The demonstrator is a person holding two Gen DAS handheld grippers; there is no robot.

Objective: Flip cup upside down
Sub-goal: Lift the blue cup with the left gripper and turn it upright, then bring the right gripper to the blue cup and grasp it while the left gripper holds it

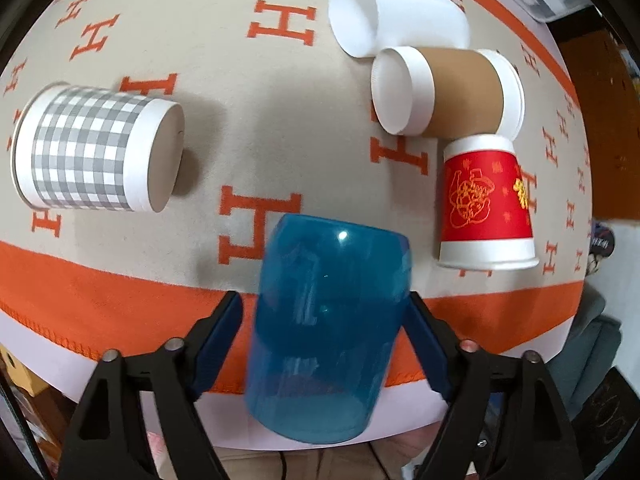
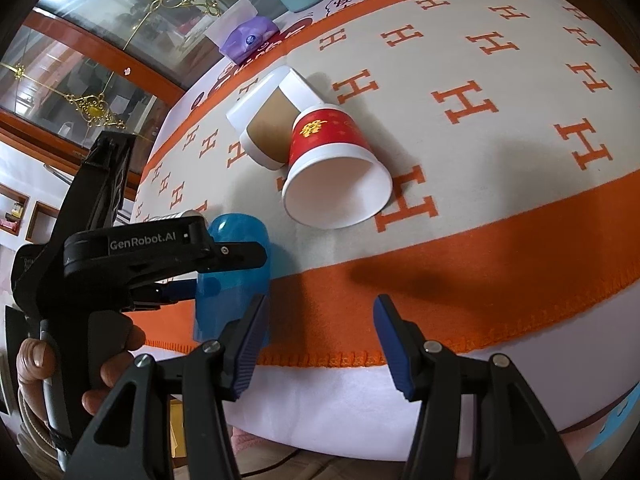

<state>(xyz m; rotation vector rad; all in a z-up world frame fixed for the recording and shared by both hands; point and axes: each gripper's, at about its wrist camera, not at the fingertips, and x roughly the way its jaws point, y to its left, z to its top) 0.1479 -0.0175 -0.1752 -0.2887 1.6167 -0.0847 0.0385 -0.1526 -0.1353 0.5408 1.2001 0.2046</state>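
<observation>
Blue cup (image 1: 328, 332) clamped in left claw (image 1: 326, 320) over blanket edge (image 1: 120, 344), right claw (image 2: 320, 340) apart, holding nothing.

The plastic cup (image 1: 326, 332) sits at the table's (image 1: 248, 92) near edge. Farther in, three paper cups touch in a row running toward the far edge: nearest cup (image 1: 486, 208), sleeved cup (image 1: 444, 92), plain cup (image 1: 396, 12). A checked cup (image 1: 96, 148) lies alone toward the opposite side.

Left gripper (image 1: 326, 312) clamped blue cup (image 1: 328, 328), bare hand (image 2: 40, 364) on grip; right gripper (image 2: 320, 344) spread wide, nothing between fingers.
</observation>
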